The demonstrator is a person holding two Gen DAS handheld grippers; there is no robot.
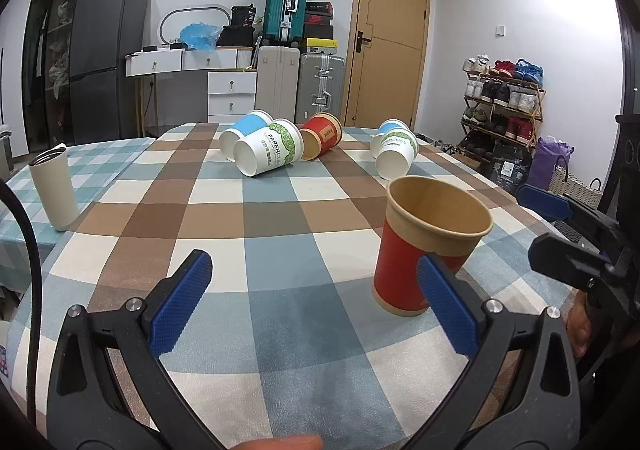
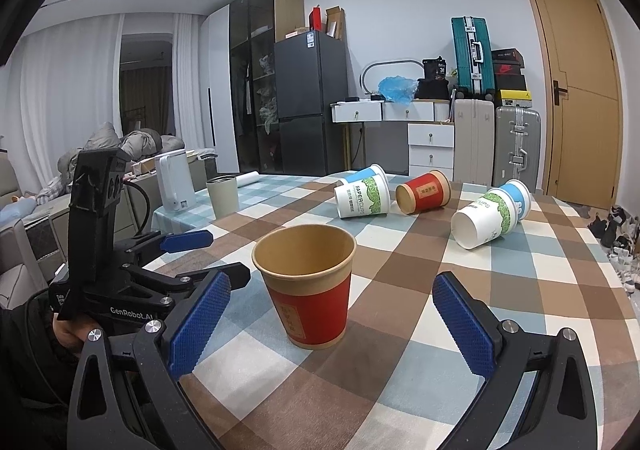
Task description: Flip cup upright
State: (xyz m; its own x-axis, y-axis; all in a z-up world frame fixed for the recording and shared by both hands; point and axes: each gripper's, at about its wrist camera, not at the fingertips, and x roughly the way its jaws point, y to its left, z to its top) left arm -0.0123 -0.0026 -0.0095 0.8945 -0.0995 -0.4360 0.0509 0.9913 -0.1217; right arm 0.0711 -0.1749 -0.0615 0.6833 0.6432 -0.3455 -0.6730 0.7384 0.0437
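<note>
A red and brown paper cup (image 1: 424,246) stands upright on the checked tablecloth (image 1: 276,217); in the right wrist view it (image 2: 310,290) stands just ahead of and between my right gripper's (image 2: 332,310) open blue pads, untouched. My left gripper (image 1: 314,290) is open and empty, with the cup just beyond its right fingertip. Further back, several cups lie on their sides: a white and green one (image 1: 268,151), a blue one (image 1: 244,131), a red one (image 1: 320,135) and a white and green one with a blue one behind it (image 1: 396,153).
A grey tumbler (image 1: 54,189) stands upright at the table's left edge. A white kettle (image 2: 174,181) stands beyond it. The other gripper shows at the right edge of the left wrist view (image 1: 568,238). Fridge, drawers, suitcases and a shoe rack line the walls.
</note>
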